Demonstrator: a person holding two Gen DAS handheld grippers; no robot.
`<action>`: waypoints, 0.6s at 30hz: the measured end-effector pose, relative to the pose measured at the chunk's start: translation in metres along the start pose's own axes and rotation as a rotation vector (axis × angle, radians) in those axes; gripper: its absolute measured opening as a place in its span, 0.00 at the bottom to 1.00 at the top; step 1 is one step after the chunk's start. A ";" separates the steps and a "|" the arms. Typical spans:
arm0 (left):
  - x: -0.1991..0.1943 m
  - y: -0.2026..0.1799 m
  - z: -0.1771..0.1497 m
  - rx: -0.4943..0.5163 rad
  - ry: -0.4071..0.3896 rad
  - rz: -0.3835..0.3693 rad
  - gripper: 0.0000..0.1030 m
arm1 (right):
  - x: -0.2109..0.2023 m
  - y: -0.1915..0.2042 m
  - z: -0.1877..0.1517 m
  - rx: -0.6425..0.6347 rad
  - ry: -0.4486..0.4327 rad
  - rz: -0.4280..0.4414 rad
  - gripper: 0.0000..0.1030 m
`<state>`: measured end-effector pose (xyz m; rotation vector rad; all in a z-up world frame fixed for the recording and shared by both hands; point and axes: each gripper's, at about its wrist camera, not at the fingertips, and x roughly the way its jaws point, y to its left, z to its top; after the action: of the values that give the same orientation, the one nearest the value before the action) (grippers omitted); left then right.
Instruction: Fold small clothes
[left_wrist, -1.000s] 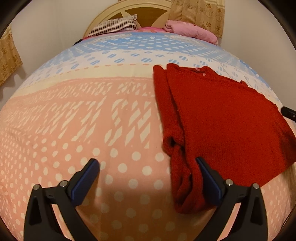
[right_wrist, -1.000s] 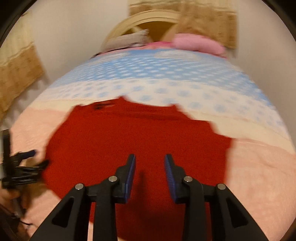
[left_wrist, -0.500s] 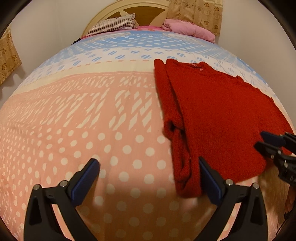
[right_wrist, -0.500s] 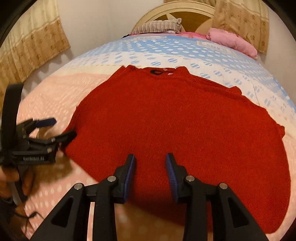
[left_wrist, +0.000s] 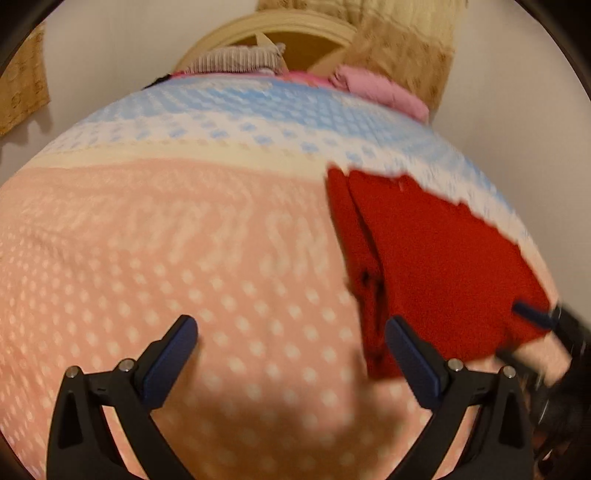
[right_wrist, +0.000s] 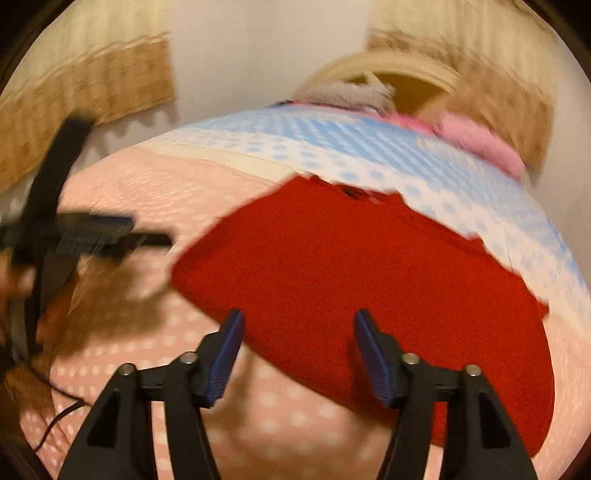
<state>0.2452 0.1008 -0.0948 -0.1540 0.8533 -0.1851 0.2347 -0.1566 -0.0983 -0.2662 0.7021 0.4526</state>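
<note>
A red sweater (right_wrist: 369, 280) lies flat on the bed (left_wrist: 184, 240), its left sleeve folded in. The right tongs (right_wrist: 295, 354) have just been opening, nothing between them, above its near hem. The left tongs (left_wrist: 291, 354) gape wide and empty, left of it.

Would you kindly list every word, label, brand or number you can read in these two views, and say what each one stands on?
None can be read.
Red sweater: a small dark neck label shows at the collar, too blurred to read.
Left gripper seen from the right wrist: any marking on its body is smeared by motion blur.
Bedspread: only dots and dashes, no text.
</note>
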 end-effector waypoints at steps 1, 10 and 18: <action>0.001 0.004 0.009 -0.010 -0.009 -0.011 1.00 | 0.000 0.010 0.002 -0.033 -0.011 0.010 0.62; 0.053 -0.009 0.053 -0.030 0.050 -0.140 1.00 | 0.031 0.076 0.014 -0.212 -0.010 -0.048 0.62; 0.087 -0.036 0.062 0.028 0.077 -0.131 1.00 | 0.047 0.084 0.019 -0.221 0.002 -0.089 0.62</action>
<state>0.3450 0.0498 -0.1107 -0.1771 0.9170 -0.3274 0.2359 -0.0614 -0.1232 -0.5045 0.6400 0.4450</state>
